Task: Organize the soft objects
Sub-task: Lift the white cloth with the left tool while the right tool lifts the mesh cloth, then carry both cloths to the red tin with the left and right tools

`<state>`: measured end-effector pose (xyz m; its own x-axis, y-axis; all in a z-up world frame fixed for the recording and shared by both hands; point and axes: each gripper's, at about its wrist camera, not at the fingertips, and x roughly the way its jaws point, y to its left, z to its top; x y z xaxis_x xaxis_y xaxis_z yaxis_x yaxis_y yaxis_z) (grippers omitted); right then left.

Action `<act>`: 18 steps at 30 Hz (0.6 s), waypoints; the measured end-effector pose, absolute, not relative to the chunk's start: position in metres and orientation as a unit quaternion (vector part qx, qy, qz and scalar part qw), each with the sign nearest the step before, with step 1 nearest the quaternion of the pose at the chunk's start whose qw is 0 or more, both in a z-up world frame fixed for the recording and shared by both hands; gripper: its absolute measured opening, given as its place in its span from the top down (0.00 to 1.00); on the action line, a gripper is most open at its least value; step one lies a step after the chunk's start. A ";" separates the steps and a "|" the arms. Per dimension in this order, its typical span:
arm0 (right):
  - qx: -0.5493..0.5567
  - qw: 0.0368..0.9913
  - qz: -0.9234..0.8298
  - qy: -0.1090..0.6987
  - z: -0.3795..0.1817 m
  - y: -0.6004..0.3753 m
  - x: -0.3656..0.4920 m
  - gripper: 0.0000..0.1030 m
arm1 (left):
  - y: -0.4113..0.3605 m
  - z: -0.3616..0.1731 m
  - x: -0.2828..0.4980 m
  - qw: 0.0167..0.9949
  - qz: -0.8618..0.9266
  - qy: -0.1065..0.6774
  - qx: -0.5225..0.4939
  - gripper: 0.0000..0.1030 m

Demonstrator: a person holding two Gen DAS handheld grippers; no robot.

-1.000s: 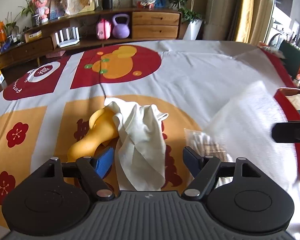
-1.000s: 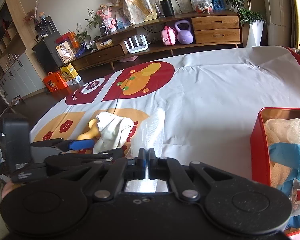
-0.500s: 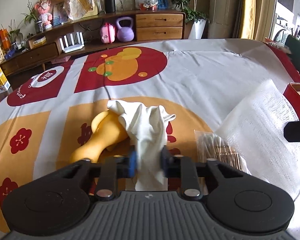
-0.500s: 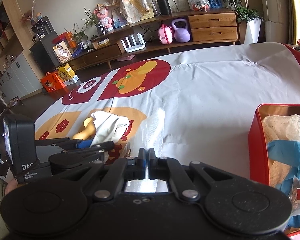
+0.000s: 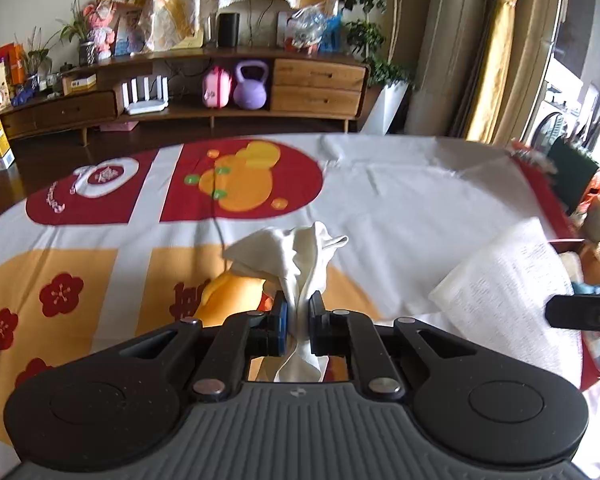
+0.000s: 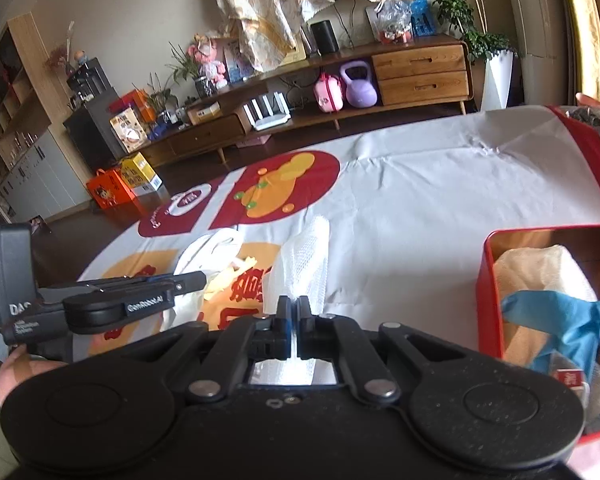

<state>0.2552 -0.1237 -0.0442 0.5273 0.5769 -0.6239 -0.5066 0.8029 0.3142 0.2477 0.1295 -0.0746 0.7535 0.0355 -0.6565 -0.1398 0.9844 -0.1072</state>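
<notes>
The left gripper (image 5: 297, 316), wide apart a second ago, now pinches the white cloth (image 5: 300, 256) (lifted off the yellow toy (image 5: 232, 296)); the right gripper (image 6: 294, 318) stays clamped on the mesh sheet (image 6: 304, 264).

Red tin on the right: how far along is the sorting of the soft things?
Done: the red tin already holds a beige towel and a blue glove. In hand: the left claw is shut on the white cloth; the right claw is shut on the white mesh sheet. Left: both still need tinning, and the yellow soft toy lies on the tablecloth.
</notes>
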 end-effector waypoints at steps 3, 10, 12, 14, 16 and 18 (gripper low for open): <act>0.047 0.876 0.308 0.367 -0.032 -0.133 0.249 0.98 | 0.121 -0.056 0.239 0.935 0.040 0.344 -0.077 0.90; 0.058 0.883 0.300 0.356 -0.010 -0.163 0.236 0.98 | 0.089 -0.021 0.223 0.938 0.012 0.340 -0.063 0.90; 0.061 0.886 0.297 0.351 -0.005 -0.174 0.233 0.98 | 0.077 -0.013 0.219 0.939 0.000 0.338 -0.059 0.90; 0.062 0.890 0.291 0.346 0.000 -0.186 0.230 0.98 | 0.065 -0.006 0.217 0.941 -0.014 0.334 -0.054 0.90; 0.065 0.894 0.285 0.339 0.005 -0.200 0.228 0.98 | 0.054 0.000 0.215 0.943 -0.027 0.329 -0.050 0.90; 0.067 0.898 0.277 0.334 0.009 -0.213 0.228 0.98 | 0.040 0.008 0.214 0.945 -0.040 0.322 -0.041 0.90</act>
